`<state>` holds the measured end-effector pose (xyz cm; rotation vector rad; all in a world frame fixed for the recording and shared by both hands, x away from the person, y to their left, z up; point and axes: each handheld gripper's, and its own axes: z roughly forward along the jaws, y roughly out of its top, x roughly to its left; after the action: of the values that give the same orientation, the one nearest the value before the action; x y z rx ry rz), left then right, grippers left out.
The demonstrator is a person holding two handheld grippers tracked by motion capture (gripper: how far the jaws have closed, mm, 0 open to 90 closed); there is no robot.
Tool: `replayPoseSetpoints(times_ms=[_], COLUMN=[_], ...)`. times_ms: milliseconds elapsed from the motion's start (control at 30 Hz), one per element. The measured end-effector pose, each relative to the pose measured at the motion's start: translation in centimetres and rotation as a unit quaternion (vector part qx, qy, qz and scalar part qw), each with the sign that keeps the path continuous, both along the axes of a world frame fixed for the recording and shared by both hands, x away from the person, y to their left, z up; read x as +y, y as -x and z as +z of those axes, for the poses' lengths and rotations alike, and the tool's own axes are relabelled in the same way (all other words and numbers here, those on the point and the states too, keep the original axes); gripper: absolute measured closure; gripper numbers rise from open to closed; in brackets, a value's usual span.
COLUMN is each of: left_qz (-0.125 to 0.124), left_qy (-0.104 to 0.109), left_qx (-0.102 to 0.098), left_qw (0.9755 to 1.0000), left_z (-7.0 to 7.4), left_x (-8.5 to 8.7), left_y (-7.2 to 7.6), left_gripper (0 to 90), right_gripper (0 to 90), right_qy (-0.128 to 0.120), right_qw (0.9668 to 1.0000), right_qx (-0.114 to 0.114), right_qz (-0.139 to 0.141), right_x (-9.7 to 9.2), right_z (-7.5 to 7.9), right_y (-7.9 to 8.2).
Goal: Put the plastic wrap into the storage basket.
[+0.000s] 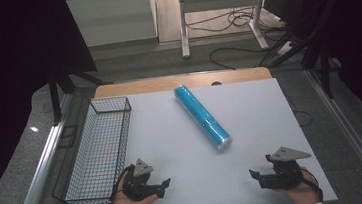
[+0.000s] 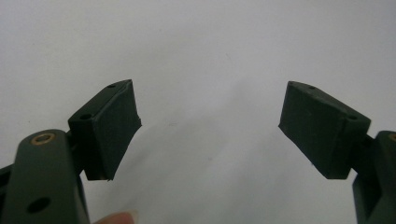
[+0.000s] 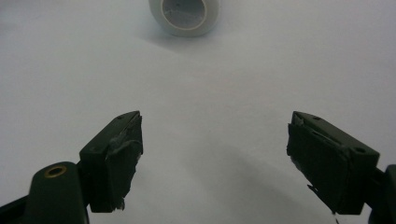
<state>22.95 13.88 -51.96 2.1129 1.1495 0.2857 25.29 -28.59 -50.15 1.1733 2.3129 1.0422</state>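
Down at the near edge of the white table (image 1: 251,125) sit both hands, each holding a black two-jaw gripper, and neither has anything in it. Left gripper (image 1: 166,184) rests just beside the near end of the black wire basket (image 1: 100,150), its jaws released and gaping over bare table, as the left gripper view confirms (image 2: 210,135). Right gripper (image 1: 252,174) mirrors it on the far side, jaws likewise spread and empty (image 3: 215,158). Now the thing to watch: the long blue shiny cylinder roll (image 1: 203,116) lies flat in the middle of the table, well to the right of the wire basket and apart from it. Its long axis runs on a diagonal, far end leaning toward the basket side, near end swinging out toward the right hand. That near end, a pale round cap with a hollow core, stares straight back in the right gripper view (image 3: 184,16), dead ahead of those open jaws and a little left of centre. So the right gripper looks the nearer of the two, though both are well short of the roll. My read is that any grab must come across the tube, not along it, so the jaws would need to turn square to that diagonal before closing.
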Motion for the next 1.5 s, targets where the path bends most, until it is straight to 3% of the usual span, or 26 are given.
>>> replayPoseSetpoints(times_ms=[500, 633, 967, 1133, 1367, 1500], left_qz=[-0.009, -0.017, -0.019, -0.020, -0.018, -0.020], left_qy=[0.002, 0.002, -0.001, -0.003, -0.001, -0.002], left_qx=[0.002, 0.004, 0.004, 0.004, 0.004, 0.004], left_qw=[1.0000, 0.9999, 0.9998, 0.9998, 0.9998, 0.9998], left_z=[0.0, 0.0, -0.1, -0.1, -0.1, -0.1], left_x=[-0.4, -0.5, -0.7, -0.8, -0.9, -0.9], left_y=[-0.2, -0.1, 0.0, -0.1, -0.1, 0.0], left_gripper=[19.0, 18.9, 18.5, 18.3, 18.3, 18.2], right_gripper=[18.5, 17.6, 18.2, 19.1, 20.0, 21.8], right_qy=[-0.016, -0.019, 0.000, 0.011, -0.001, 0.011], right_qw=[0.9997, 0.9993, 0.9993, 0.9991, 0.9991, 0.9992], right_qx=[0.019, 0.032, 0.036, 0.035, 0.028, 0.028], right_qz=[-0.004, 0.002, 0.009, 0.019, 0.030, 0.026], right_x=[0.8, 2.2, 4.6, 5.8, 7.2, 8.2], right_z=[2.5, 3.9, 6.6, 7.4, 8.4, 8.5], right_y=[-1.3, -3.2, -6.4, -7.9, -10.1, -11.3])
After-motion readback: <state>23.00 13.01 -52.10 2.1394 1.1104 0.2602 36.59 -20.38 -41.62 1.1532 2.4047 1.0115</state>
